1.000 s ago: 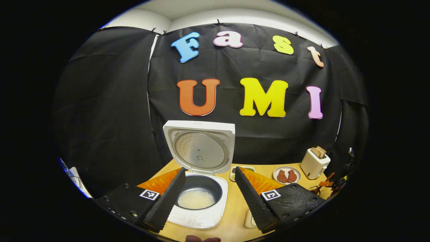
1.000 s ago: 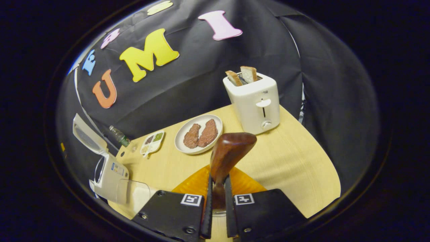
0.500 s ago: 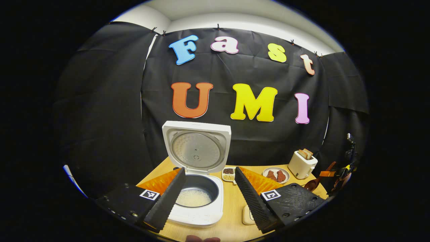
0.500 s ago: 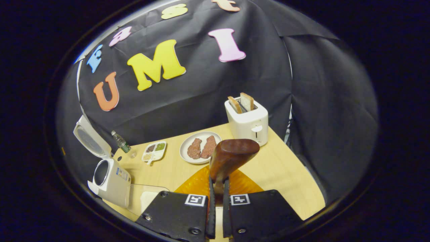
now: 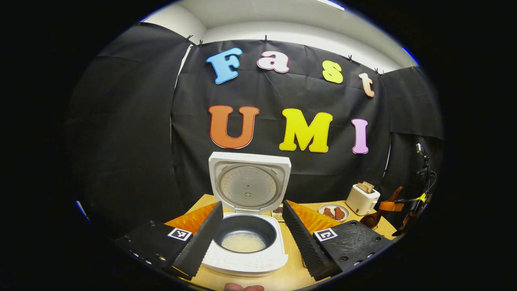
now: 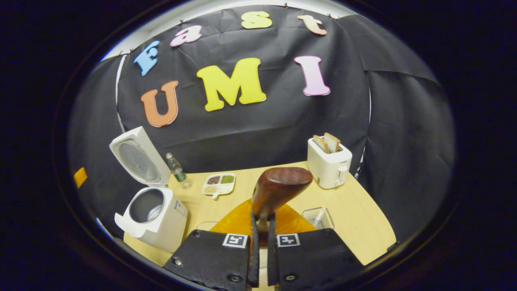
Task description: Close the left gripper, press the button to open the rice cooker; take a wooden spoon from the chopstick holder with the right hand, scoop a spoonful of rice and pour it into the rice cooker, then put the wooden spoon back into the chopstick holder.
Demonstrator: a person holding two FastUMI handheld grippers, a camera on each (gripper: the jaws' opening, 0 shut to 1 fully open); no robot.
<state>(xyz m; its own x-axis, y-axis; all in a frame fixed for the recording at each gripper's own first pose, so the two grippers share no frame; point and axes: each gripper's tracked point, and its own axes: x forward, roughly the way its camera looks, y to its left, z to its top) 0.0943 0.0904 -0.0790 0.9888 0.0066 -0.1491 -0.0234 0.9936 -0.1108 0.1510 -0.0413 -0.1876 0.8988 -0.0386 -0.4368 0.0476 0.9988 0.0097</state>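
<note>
The white rice cooker (image 5: 246, 258) stands open with its lid (image 5: 249, 186) upright, and pale rice (image 5: 243, 241) lies in the dark inner pot. My left gripper (image 5: 252, 206) is open just in front of it, one finger on each side of the pot and touching nothing. My right gripper (image 6: 260, 220) is shut on the handle of a dark wooden spoon (image 6: 280, 188), whose bowl rises above the fingers; what it carries is hidden. The cooker (image 6: 153, 210) sits to that gripper's left. In the left gripper view the right gripper (image 5: 389, 206) and spoon (image 5: 369, 219) hang at the far right.
On the wooden table (image 6: 363, 214) are a white toaster (image 6: 329, 163) with bread, a divided seasoning dish (image 6: 219, 184), a small bottle (image 6: 175, 166) and a clear ribbed container (image 6: 319, 217) near the right gripper. A plate of meat (image 5: 333, 211) lies beside the toaster (image 5: 362, 199).
The right gripper has turned left and drawn back with the spoon still held, bringing the cooker further into its view. The left gripper stayed open and shifted slightly before the cooker.
</note>
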